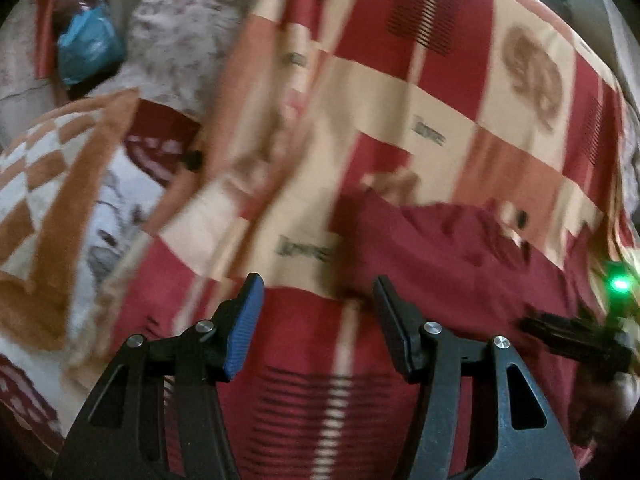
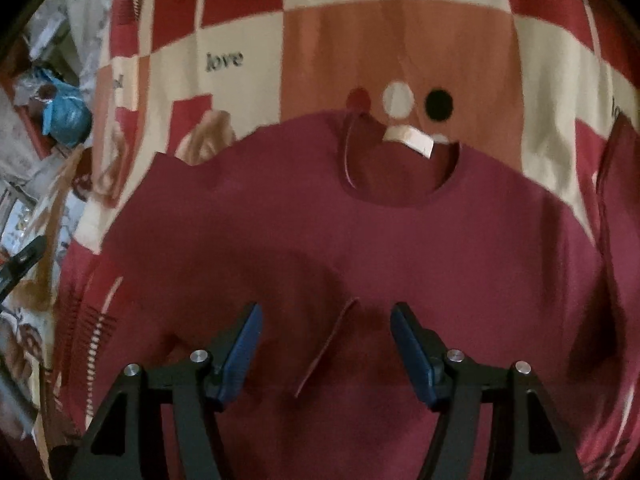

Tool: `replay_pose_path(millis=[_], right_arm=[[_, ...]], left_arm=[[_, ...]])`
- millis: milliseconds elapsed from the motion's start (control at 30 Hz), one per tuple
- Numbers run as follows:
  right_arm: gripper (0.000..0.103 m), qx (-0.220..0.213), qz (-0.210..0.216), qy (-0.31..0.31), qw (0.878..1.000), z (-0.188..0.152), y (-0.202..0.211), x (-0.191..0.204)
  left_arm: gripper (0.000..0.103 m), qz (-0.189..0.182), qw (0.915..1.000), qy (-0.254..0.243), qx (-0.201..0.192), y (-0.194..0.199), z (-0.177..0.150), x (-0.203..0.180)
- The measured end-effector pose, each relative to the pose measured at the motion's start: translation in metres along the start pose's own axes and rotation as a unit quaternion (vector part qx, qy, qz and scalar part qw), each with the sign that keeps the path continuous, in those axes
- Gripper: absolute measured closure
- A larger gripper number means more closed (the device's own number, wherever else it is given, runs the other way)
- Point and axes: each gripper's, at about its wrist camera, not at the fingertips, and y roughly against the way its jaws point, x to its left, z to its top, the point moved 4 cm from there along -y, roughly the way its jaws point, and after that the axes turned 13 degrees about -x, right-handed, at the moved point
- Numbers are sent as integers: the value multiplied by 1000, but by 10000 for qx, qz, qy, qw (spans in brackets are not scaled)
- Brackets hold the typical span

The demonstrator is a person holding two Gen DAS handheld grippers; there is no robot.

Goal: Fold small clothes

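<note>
On a bedspread (image 2: 240,92) chequered in red, cream and terracotta, with the word "love" printed here and there, we see a small maroon shirt (image 2: 320,248) spread flat, its round neckline (image 2: 396,184) turned away from us and a pale label (image 2: 408,140) showing inside the collar. In the right wrist view our right gripper (image 2: 326,344) hangs just above the lower middle of the shirt, its blue-padded jaws standing apart with nothing pinched between them; a narrow fold or seam of the maroon cloth (image 2: 326,348) runs slantwise on the fabric beneath the gap, and the pads do not press on it. In the left wrist view, which is smeared with blur, our left gripper (image 1: 318,312) is likewise released, its jaws apart over the bedspread (image 1: 400,92) just beside the left edge of the shirt (image 1: 440,252), holding nothing. At the right border of that view we glimpse the black body of the other gripper with a green light (image 1: 619,283) glowing on it. Off to the left lie an orange and white patterned blanket (image 1: 44,184), a pale mottled cloth (image 1: 188,28) and a blue plastic bag (image 1: 86,52); the bag (image 2: 66,118) shows again at the left edge of the right wrist view.
</note>
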Motion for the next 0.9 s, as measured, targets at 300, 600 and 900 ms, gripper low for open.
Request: replay_pose_path(millis=[300,600,900], right_arm=[[98,-1057,-14,73,9944,33,65,-18],[98,-1268,-1015,-234,9864,38,101,-95],[71,-626,-1400,-579,9865,19,74,-137]], left_arm=[[47,-188,9988,-218,394,-11,-25,-31],[47,-479,9962,-88,723,-8,-44,-49],[47,-675,9882,-217,1359,-24,-72,-70]])
